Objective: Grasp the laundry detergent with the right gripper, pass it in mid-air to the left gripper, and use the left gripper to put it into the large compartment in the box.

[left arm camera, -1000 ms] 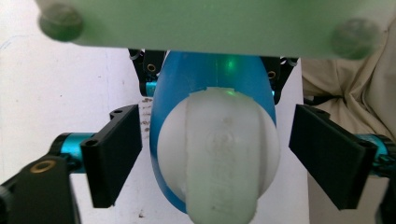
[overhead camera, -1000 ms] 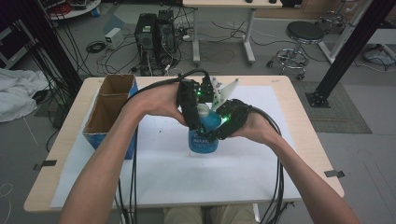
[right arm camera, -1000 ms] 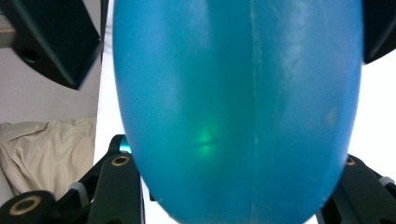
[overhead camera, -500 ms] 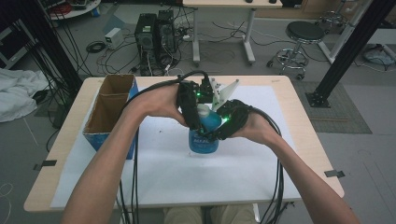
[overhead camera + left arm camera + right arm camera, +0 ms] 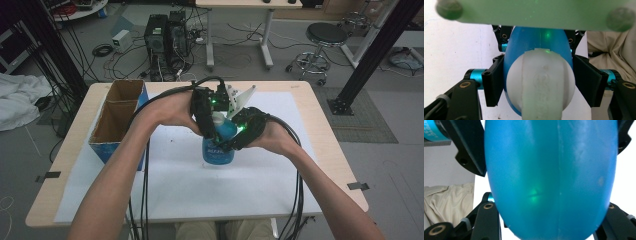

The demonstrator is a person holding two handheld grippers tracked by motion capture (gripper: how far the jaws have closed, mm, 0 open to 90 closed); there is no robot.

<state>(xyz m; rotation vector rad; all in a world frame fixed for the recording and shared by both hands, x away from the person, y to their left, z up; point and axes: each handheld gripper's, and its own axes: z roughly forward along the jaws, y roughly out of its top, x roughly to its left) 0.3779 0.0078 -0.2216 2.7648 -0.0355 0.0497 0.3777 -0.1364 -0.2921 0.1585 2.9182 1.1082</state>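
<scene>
A blue plastic bottle point(image 5: 218, 151) with a white cap stands upright on the white sheet at the table's middle. My right gripper point(image 5: 236, 136) comes in from the right and is shut on the bottle's blue body point(image 5: 549, 177), which bulges between its jaws in the right gripper view. My left gripper point(image 5: 212, 119) reaches in from the left at the top of the bottle. In the left gripper view the white cap point(image 5: 541, 85) sits between its black pads point(image 5: 494, 82), which have just been closing and now press on its sides.
An open cardboard box point(image 5: 116, 116) with a blue side stands at the table's left edge. The white sheet point(image 5: 175, 190) covers most of the wooden table point(image 5: 320, 125). Cables trail from both grippers toward the near edge.
</scene>
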